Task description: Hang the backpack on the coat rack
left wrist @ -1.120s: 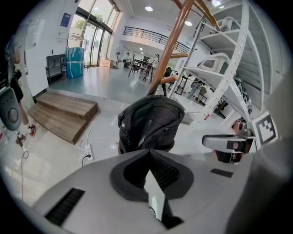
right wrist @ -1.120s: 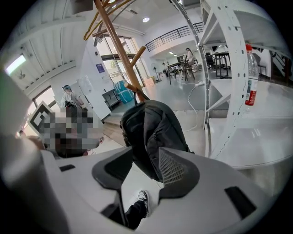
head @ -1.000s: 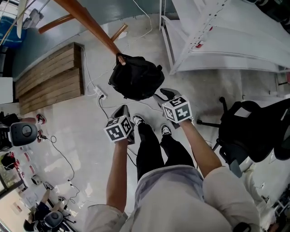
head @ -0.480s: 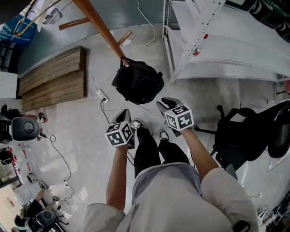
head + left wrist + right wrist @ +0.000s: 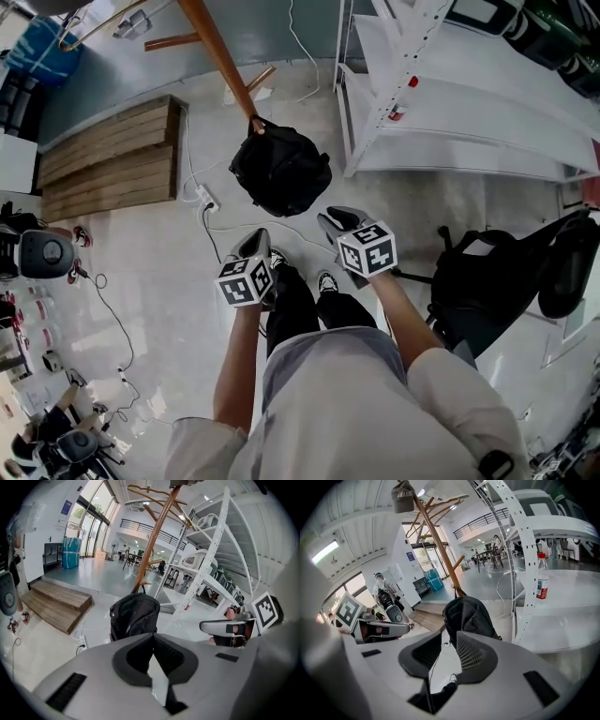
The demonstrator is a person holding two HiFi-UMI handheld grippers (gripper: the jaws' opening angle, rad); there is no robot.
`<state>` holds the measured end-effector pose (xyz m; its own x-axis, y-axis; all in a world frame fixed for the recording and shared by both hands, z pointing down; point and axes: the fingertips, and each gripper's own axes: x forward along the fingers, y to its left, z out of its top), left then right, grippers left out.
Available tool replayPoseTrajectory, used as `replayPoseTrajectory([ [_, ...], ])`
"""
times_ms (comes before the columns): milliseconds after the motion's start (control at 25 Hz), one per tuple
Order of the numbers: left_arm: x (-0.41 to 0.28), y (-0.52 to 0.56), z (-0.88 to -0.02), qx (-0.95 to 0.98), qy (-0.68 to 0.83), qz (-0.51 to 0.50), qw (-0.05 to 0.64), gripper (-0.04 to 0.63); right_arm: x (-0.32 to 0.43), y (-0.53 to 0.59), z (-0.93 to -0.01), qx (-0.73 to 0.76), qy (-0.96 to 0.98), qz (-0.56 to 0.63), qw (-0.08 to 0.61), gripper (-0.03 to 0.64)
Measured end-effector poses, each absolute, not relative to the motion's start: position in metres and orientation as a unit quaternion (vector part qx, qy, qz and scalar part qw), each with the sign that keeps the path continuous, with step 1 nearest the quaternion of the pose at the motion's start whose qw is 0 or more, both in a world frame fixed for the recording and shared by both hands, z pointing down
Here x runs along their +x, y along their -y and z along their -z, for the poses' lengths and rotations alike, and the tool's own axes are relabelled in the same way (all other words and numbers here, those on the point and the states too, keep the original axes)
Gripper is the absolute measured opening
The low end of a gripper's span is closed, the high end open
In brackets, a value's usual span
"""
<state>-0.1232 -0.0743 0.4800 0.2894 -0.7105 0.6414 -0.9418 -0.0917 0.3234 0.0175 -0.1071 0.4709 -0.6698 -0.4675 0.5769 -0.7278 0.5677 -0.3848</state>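
Backpack (image 5: 279,169) hangs off a low peg of the coat rack (image 5: 217,56); hang step looks done
Left hand-held gripper (image 5: 257,236) closed and empty, right hand-held gripper (image 5: 335,221) narrow, jaws just been closing on nothing, both apart from the bag. Next, I'd say: check the strap seats. Only the right gripper view shows the rack's top, with a cap (image 5: 403,496)

Bright, even daylight from tall windows (image 5: 93,529); the pale floor (image 5: 159,272) shows soft glare. The black backpack (image 5: 279,169) loses detail. Both gripper views bulge fisheye-style, corners dark, nearest foreground slightly blurred.
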Motion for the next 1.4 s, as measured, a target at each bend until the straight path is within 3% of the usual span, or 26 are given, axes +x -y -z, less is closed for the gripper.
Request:
replayPoseTrajectory([
  [160, -0.117, 0.061, -0.467, 0.720, 0.585, -0.137, 0.347, 0.006, 0.022, 0.095, -0.463, 0.344, 0.863, -0.302, 0.215, 0.074],
  [800, -0.091, 0.018, -0.444, 0.727, 0.583, -0.094, 0.351, 0.006, 0.031, 0.052, -0.421, 0.321, 0.885, -0.264, 0.208, 0.072],
  [1400, -0.083, -0.008, -0.405, 0.741, 0.583, -0.076, 0.324, 0.006, 0.042, 0.023, -0.388, 0.314, 0.897, -0.247, 0.189, 0.020],
])
